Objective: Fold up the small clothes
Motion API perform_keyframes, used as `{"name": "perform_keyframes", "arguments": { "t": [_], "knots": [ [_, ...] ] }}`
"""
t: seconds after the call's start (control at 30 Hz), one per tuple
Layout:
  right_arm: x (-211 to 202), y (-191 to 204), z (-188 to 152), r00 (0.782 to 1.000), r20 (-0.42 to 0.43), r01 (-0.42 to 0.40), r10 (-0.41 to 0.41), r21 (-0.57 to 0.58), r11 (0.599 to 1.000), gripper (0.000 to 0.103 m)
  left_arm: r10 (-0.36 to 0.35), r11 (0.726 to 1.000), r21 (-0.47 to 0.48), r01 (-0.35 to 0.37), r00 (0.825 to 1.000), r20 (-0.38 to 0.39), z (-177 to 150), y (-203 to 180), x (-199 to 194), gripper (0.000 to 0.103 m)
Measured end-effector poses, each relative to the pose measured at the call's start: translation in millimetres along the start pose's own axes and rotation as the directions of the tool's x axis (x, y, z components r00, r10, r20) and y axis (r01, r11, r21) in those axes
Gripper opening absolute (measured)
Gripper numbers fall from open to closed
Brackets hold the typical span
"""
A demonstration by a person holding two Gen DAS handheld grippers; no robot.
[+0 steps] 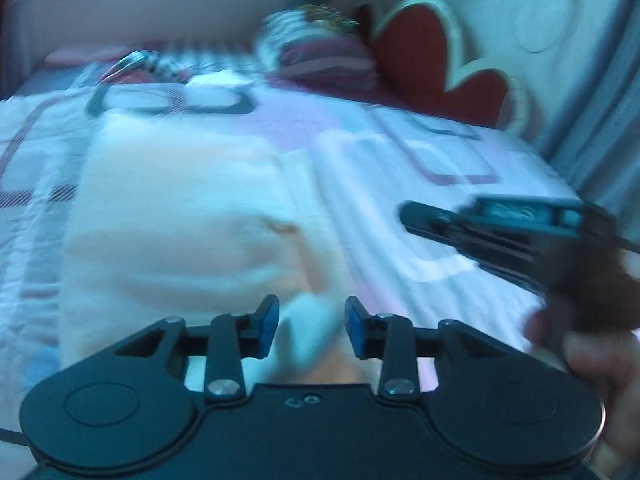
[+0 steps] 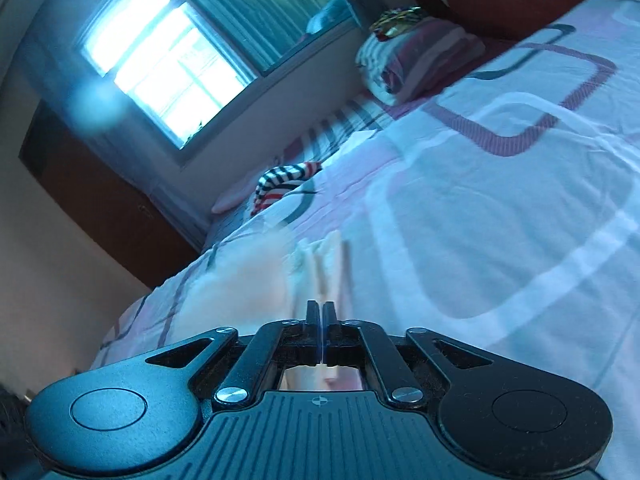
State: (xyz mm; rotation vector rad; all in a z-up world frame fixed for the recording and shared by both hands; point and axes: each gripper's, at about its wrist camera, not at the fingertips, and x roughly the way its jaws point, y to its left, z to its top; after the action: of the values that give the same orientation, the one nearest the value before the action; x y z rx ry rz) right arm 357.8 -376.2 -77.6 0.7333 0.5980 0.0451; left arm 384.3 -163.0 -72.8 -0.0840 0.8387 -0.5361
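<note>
- Left gripper [image 1: 312, 328], black with blue pads, has its jaws apart and nothing between them; I see it low over the pale cream cloth garment [image 1: 180, 208], which spreads ahead and to the left of the fingertips on the bed.
- My right gripper [image 2: 322, 312] has its jaws pressed together; in its own view a thin edge of the cream garment [image 2: 320, 264] runs up from the closed tips, so it looks clamped on that fabric, though blur makes the contact hard to confirm.
- From the left wrist view the right gripper [image 1: 480, 228] sits off to the right of the garment, above the bedspread, with the person's hand [image 1: 592, 360] gripping its handle.
- I see the garment lying on a white quilted bedspread with pink and dark rounded-square outlines [image 1: 420, 152].
- Farther up the bed a striped black, white and red cloth [image 2: 280, 180] lies well apart from the garment.
- A folded maroon-and-white striped blanket [image 1: 328, 60] sits near the head of the bed, beside a red heart-shaped headboard panel with a cream border [image 1: 432, 52].
- A bright window [image 2: 160, 64] shows in the wall beyond the bed in the right wrist view.
- Both views are motion-blurred, so I cannot make out the garment's folds.
</note>
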Motion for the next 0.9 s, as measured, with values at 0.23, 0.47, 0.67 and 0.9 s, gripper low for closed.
{"name": "perform_keyframes", "arguments": {
  "t": [0.23,0.47,0.67,0.9],
  "knots": [
    [11.8,23.4,-5.9,0.986,-0.079,-0.152,0.149,-0.043,0.987,0.041,0.181,0.968,-0.207,-0.139,0.963,0.202,12.2,83.9,-54.7,0.064],
    [72.7,39.9,-20.9,0.965,-0.231,-0.141,0.121,-0.074,0.987,0.041,0.259,0.931,-0.274,-0.240,0.965,0.038,14.7,132.7,-17.2,0.057],
    [99.1,35.6,-18.9,0.946,-0.297,-0.160,0.133,-0.069,0.985,0.041,0.248,0.929,-0.291,-0.227,0.968,0.037,5.9,145.2,-18.8,0.059],
    [106.7,49.2,-20.7,0.950,-0.306,-0.122,0.061,-0.187,0.975,0.013,0.225,0.947,-0.248,-0.203,0.972,0.062,33.2,156.1,-9.0,0.055]
  ]
}}
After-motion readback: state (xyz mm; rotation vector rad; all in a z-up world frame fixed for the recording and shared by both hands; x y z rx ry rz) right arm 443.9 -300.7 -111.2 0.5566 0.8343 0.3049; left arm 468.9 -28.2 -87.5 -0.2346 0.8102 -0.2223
